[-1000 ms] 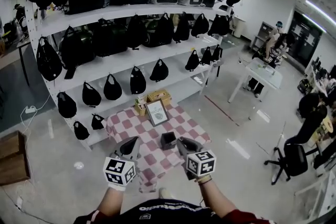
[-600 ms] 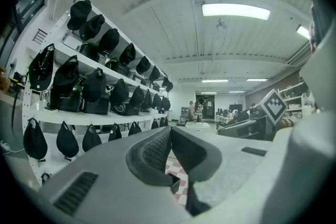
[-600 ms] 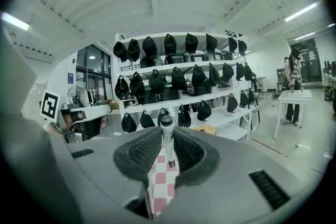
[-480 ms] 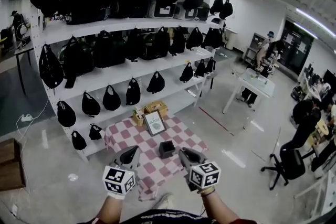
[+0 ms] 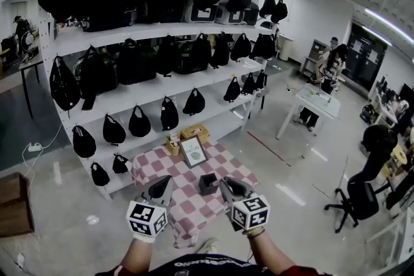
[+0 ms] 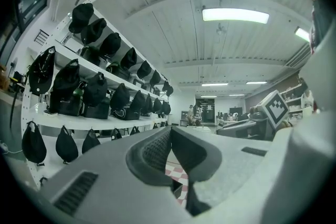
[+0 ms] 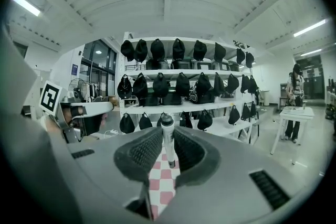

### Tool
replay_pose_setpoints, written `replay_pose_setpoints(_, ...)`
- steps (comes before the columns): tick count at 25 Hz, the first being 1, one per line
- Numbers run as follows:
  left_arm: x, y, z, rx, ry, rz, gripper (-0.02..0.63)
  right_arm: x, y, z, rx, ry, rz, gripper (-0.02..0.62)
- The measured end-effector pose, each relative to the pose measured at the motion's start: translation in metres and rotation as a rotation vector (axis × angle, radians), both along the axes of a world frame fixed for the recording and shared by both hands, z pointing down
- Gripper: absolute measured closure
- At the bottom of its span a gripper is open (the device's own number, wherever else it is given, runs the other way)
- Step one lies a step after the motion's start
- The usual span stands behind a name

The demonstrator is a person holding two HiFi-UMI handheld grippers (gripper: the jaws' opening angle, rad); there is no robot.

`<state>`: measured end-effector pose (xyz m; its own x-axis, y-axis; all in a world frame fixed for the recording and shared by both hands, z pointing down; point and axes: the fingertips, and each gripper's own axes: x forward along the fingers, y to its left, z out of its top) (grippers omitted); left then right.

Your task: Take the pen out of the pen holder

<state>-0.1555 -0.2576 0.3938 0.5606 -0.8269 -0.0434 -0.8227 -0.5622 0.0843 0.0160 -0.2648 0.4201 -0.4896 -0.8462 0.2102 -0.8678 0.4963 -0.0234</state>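
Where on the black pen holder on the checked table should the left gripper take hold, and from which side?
One wall at its rim, from above: the pen holder stands upright on the table and seems open-topped, so one jaw likely fits inside, one outside. The left gripper, now shut, must open first.

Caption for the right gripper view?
Right gripper, jaws just closing further, holds a pen upright above the checkered tablecloth, bag shelves behind.
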Motion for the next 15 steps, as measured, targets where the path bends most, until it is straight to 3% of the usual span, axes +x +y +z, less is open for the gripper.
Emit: replay_pose_setpoints(15, 0.0053, 0.0016, 0.0092, -0.042, 0.051, 0.044, 0.601, -0.0028, 0.0047, 0.0056, -0.018, 0.000, 0.003, 0.531)
